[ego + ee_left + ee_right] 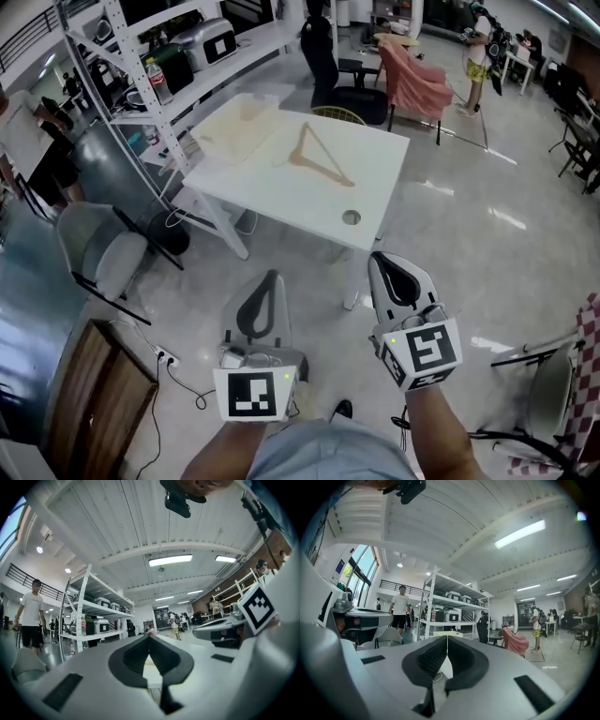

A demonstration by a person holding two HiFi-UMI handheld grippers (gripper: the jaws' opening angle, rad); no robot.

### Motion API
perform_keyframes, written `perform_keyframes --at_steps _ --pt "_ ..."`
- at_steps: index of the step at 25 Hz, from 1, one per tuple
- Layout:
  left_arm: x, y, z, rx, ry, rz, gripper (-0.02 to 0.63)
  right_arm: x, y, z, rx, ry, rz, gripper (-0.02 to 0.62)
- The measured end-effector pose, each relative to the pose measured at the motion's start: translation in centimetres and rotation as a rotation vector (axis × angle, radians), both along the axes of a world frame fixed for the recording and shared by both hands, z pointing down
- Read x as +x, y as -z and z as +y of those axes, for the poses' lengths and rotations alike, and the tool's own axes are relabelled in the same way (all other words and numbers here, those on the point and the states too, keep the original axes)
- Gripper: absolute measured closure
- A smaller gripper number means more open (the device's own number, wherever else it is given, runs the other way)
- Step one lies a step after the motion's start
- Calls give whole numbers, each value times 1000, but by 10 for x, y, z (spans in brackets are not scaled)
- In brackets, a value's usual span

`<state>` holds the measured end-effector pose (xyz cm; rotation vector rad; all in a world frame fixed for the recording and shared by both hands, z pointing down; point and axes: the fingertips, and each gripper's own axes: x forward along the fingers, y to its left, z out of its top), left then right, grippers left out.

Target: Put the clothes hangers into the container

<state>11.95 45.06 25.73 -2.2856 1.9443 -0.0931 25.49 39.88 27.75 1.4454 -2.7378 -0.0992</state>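
Hanger, wooden, lying flat near the middle of the white table, well ahead of both my grippers and touching neither. My left gripper and right gripper hover level, short of the table's near edge, each with jaws pressed together on nothing.

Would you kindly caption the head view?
Left gripper and right gripper, both shut, face a white table bearing a wooden clothes hanger.
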Motion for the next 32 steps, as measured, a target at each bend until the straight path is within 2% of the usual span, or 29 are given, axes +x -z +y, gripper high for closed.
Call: perform_keyframes --at_steps 7,13,20,25,32 --pt "-38 -3 -64 -4 -27 13 594 -49 -3 -57 2 14 5 583" --pt "-84 10 -116 36 -34 37 594 -99 1 -105 11 25 28 583" --pt "-123 27 -164 99 -67 40 594 -145 13 -152 47 20 51 583" --pt "-138 21 -191 90 -97 52 595 -161 8 -177 44 -2 62 583" --pt "-150 -5 -221 15 -115 67 594 -169 -13 -202 -13 -21 88 583"
